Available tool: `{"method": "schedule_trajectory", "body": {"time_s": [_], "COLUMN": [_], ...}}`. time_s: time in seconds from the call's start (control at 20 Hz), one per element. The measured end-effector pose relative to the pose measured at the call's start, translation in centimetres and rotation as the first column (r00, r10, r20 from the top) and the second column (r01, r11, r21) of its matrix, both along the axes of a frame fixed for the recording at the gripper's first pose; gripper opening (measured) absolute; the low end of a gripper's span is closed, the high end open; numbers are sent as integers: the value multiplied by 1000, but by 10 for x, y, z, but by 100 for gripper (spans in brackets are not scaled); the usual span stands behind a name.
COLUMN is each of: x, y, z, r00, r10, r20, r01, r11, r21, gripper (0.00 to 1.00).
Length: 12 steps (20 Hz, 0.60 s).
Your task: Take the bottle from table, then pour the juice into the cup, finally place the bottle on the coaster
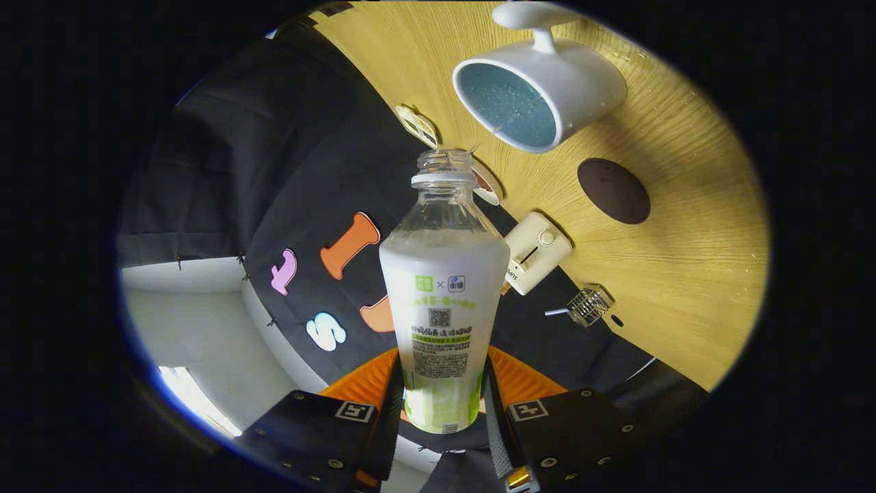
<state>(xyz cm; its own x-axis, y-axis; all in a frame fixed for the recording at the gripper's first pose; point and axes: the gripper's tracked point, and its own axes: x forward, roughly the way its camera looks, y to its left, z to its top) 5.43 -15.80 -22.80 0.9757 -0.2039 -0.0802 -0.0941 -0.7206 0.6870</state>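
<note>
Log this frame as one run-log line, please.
phase: pouring | gripper: shut on bottle | bottle: uncapped, mouth toward cup | coaster: bare, beside cup

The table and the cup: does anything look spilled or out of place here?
No spill shows on the table. The gripper holds the uncapped bottle tipped toward the cup, its mouth short of the rim. The coaster lies bare.

Light wooden tabletop [684,274], black cloth booth wall [274,171], pale wall [198,329] beyond, bright light strip [195,400]
</note>
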Motion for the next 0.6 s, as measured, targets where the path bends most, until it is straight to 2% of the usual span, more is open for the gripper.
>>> {"method": "schedule_trajectory", "body": {"time_s": [0.25, 0.6], "x": [11, 0], "y": [8, 0], "z": [14, 15], "r00": [999, 999], "r10": [-2, -23], "r20": [38, 43], "r01": [2, 23], "r11": [1000, 1000], "r21": [-13, 3], "gripper": [56, 56]}}
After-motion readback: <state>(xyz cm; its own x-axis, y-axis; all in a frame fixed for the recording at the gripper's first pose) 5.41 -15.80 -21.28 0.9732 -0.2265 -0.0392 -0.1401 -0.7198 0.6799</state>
